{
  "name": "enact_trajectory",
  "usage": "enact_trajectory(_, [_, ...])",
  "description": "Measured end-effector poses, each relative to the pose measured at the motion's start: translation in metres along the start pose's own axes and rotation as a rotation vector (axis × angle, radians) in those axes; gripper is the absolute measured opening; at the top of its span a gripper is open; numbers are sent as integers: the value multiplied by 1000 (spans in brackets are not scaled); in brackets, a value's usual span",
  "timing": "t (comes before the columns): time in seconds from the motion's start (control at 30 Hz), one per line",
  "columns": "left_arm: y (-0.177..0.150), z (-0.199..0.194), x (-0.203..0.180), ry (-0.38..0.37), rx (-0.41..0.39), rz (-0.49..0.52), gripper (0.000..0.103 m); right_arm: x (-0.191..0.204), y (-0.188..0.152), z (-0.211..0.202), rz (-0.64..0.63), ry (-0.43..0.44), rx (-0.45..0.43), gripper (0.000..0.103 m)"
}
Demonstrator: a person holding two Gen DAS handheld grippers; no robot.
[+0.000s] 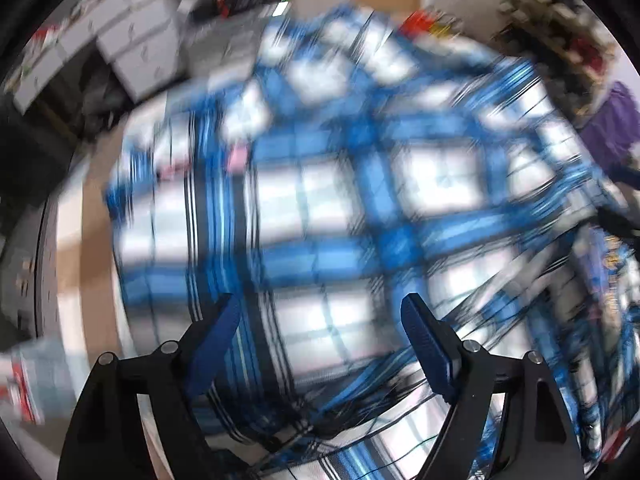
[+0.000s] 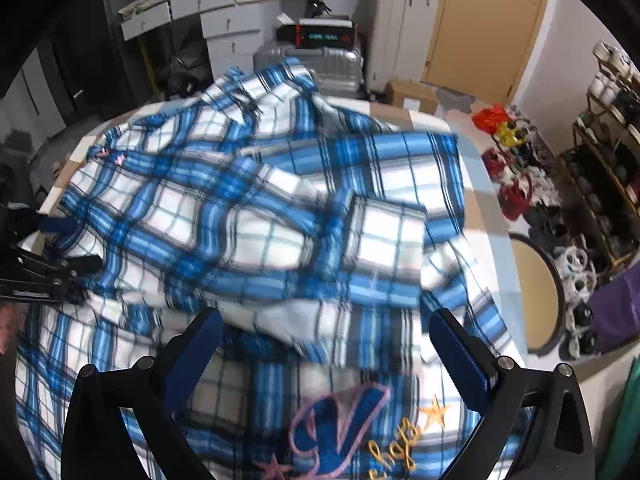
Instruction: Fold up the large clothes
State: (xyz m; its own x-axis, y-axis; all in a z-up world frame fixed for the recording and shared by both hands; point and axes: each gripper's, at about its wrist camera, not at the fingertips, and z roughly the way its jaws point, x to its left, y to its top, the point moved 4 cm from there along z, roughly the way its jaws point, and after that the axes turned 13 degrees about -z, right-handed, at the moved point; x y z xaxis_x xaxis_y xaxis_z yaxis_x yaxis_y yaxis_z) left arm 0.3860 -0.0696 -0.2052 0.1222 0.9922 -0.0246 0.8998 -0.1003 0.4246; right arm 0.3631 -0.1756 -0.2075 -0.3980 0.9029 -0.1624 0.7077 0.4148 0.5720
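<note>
A large blue-and-white plaid shirt [image 2: 256, 208] lies crumpled on the table, with an embroidered "V" patch and gold lettering [image 2: 340, 428] near my right gripper. My right gripper [image 2: 326, 320] is open just above the shirt, holding nothing. In the left wrist view the shirt [image 1: 340, 200] is blurred and fills the frame. My left gripper [image 1: 320, 308] is open over it with nothing between its fingers. The left gripper also shows at the left edge of the right wrist view [image 2: 40, 256], beside the shirt's edge.
The table's [image 2: 480, 208] tan-and-pale checked cover shows to the right of the shirt. Beyond it are suitcases [image 2: 400, 24], white drawers [image 2: 224, 20], a cardboard box [image 2: 412, 94], shoe racks [image 2: 600, 152] and a round stool [image 2: 536, 296].
</note>
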Motion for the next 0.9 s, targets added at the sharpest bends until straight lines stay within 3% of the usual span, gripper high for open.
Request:
enact_trajectory(0.1, [14, 1, -3, 60, -27, 25, 80, 2, 22, 15, 5, -18, -9, 103])
enact_trajectory(0.2, [21, 37, 12, 84, 61, -20, 80, 3, 38, 42, -14, -83, 15, 103])
enact_trajectory(0.3, [3, 46, 25, 19, 97, -90, 83, 1, 35, 70, -23, -92, 93, 97])
enact_trajectory(0.43, [-5, 46, 29, 5, 94, -73, 83, -5, 20, 79, 26, -5, 118, 96])
enact_trajectory(0.5, [-9, 42, 27, 29, 86, -61, 83, -9, 16, 67, 42, 15, 119, 95])
enact_trajectory(0.6, [-30, 22, 24, 13, 77, -66, 83, -13, 3, 24, 86, 50, 26, 96])
enact_trajectory(0.77, [-75, 17, 28, -24, 160, -76, 82, -9, -40, -53, 210, 144, -97, 96])
enact_trajectory(0.83, [-89, 9, 27, 4, 90, -44, 84, -5, -57, -78, 257, 172, -143, 96])
enact_trajectory(0.9, [-101, 1, 31, 13, 96, -84, 83, 2, -73, -105, 299, 176, -195, 97])
